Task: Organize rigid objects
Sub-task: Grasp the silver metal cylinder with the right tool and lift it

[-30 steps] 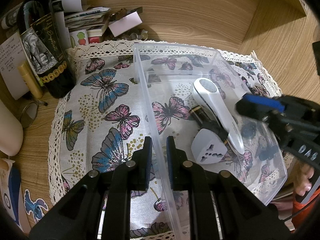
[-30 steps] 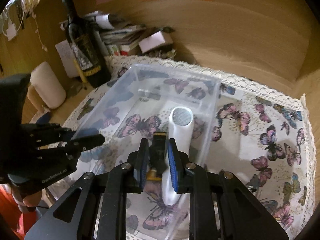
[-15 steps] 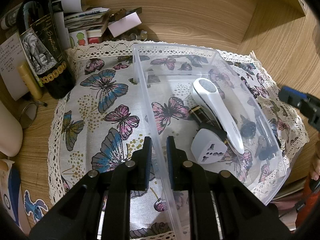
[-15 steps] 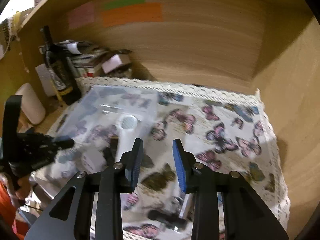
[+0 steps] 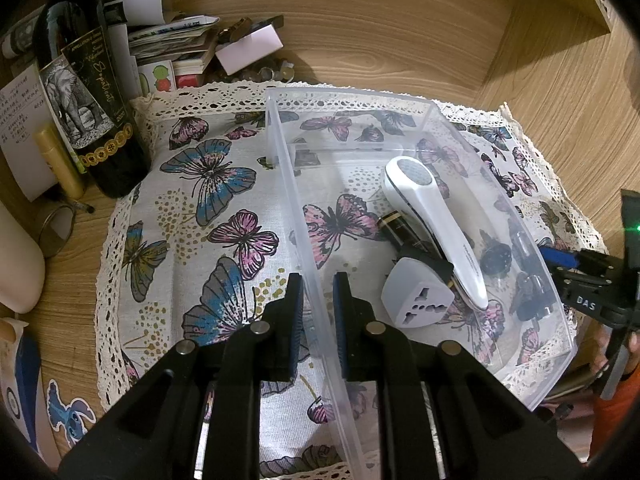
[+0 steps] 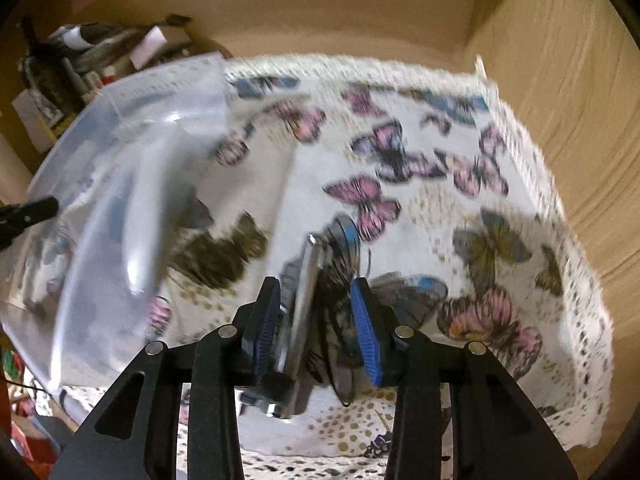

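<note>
Right gripper (image 6: 316,320) tilted over metal tool (image 6: 304,304)

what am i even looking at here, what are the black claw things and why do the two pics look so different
Those black claws are hand-held grippers, one in each of a person's hands, each with a fisheye camera looking along its fingers. The left wrist view shows the left gripper shut on the near wall of a clear plastic bin, steadying it on a butterfly tablecloth. Inside the bin lie a white handheld device, a white plug adapter and a dark item beneath them. The blurred right wrist view shows the right gripper, jaws just opening, open and holding nothing, over a metallic object on the cloth beside the bin; blur hides what it is.
</note>
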